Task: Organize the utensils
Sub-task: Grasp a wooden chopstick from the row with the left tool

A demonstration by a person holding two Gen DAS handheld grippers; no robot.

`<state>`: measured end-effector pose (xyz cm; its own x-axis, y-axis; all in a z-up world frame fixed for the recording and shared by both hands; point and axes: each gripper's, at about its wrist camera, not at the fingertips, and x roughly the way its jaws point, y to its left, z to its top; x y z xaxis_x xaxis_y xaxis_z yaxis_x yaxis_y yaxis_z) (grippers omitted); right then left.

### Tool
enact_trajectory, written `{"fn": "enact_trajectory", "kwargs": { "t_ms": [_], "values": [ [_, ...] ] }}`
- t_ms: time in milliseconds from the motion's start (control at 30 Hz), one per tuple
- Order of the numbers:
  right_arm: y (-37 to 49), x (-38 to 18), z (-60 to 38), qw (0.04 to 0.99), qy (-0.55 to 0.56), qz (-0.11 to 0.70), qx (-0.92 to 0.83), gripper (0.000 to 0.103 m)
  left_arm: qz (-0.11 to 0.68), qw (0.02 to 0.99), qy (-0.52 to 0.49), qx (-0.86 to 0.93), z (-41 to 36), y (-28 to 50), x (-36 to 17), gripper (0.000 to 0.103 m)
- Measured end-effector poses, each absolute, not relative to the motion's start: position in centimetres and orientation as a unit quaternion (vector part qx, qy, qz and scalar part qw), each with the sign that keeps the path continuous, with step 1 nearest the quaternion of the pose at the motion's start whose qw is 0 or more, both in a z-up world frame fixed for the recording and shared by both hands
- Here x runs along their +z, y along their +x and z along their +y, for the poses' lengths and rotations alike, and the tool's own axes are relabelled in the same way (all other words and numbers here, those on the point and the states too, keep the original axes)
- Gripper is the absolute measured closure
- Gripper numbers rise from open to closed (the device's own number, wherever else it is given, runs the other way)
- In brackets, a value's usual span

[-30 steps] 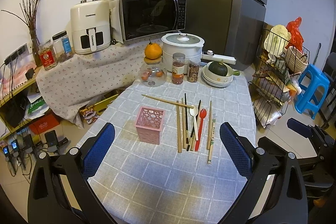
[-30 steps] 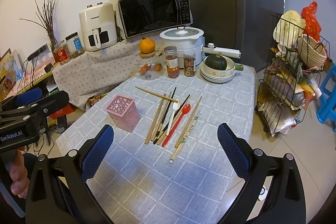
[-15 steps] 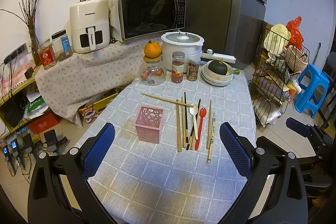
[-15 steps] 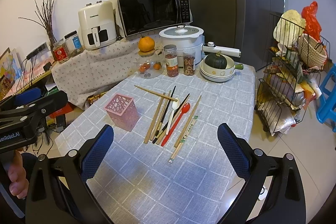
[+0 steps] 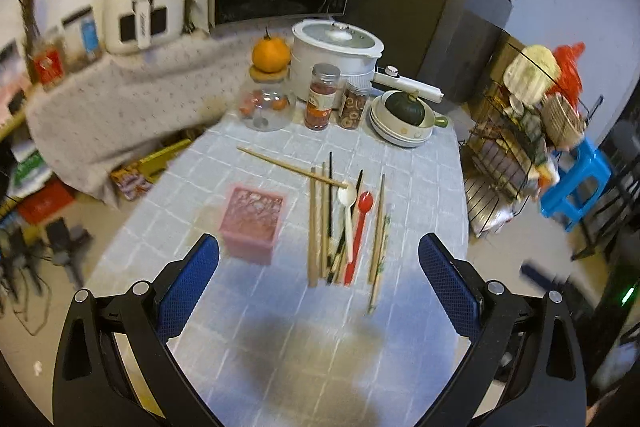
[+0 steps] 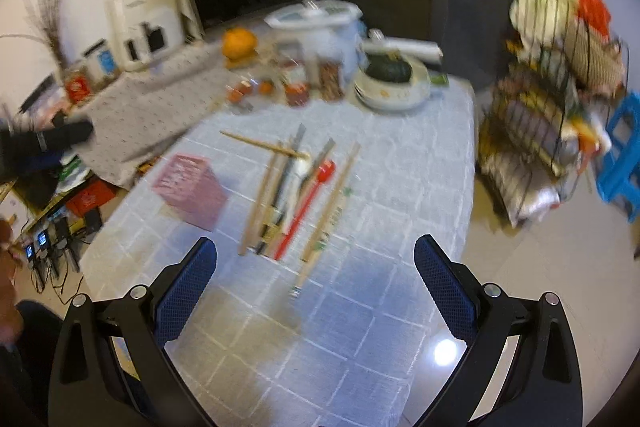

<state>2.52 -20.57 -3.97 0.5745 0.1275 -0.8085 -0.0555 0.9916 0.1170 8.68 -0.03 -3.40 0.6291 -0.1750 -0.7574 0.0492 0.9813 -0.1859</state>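
Blue-padded left gripper [image 5: 319, 279] and right gripper [image 6: 315, 277] now closer in over the grey checked tablecloth [image 5: 288, 339] than a second ago, both spread wide and empty; views smeared by motion. Still untouched: loose wooden chopsticks [image 5: 312, 223], white spoon [image 5: 347, 203] and red spoon [image 5: 361, 227] lying side by side just right of the pink lattice plastic holder [image 5: 254, 217]. Judged an approach, first pick not yet made
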Motion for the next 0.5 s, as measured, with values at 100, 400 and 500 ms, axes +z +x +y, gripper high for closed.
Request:
{"fn": "enact_trajectory", "kwargs": {
  "t_ms": [100, 400, 500],
  "values": [
    [4.9, -5.3, -22.0, 0.876, 0.048, 0.479, 0.033, 0.007, 0.452, 0.883, -0.111, -0.057, -0.2, 13.9, -4.0, 0.007],
    [7.4, -7.8, -24.8, 0.858, 0.089, 0.506, 0.000, 0.007, 0.587, 0.766, -0.259, 0.028, -1.8, 29.8, -14.7, 0.027],
    [7.2, -8.2, -25.2, 0.854, 0.095, 0.511, 0.004, 0.007, 0.603, 0.741, -0.282, 0.087, -1.7, 33.3, -18.6, 0.031]
  ]
}}
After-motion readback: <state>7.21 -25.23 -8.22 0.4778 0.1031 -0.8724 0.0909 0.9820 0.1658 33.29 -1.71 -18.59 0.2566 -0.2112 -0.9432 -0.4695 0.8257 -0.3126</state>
